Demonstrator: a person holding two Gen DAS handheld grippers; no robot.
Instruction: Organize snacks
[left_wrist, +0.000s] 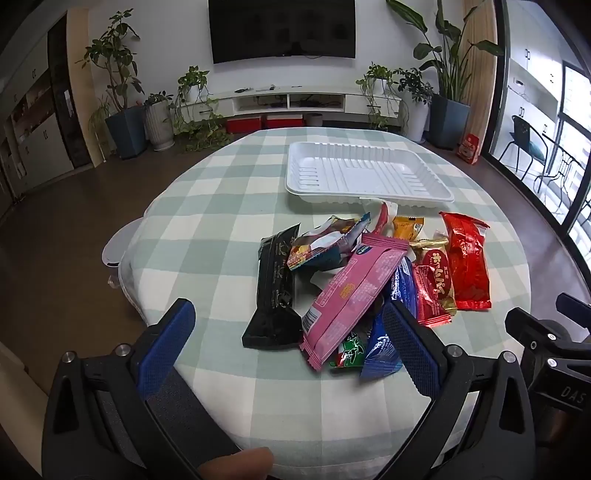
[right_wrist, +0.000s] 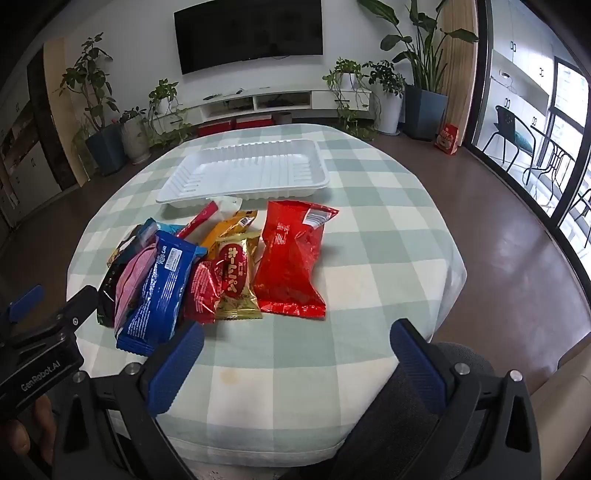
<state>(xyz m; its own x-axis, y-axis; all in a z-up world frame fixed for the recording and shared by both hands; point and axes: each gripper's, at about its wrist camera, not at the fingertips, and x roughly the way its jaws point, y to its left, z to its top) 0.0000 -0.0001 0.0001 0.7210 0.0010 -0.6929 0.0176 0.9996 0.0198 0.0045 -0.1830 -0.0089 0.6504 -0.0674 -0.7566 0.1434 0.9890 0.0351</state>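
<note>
Nothing sorted yet. White tray (left_wrist: 369, 173) empty toward table's far edge; snack pile (left_wrist: 354, 280) heaped just in front of it, mid-table. Left gripper (left_wrist: 291, 325) & right gripper (right_wrist: 295, 343) both spread wide, holding nothing, above near edge. All packs left to move.

A heap of crinkled foil snack packets (left_wrist: 369, 280), black, pink, blue, red and gold, lies flat just ahead of both tools. Beyond it sits a white ribbed plastic tray (left_wrist: 365, 173), empty.
</note>
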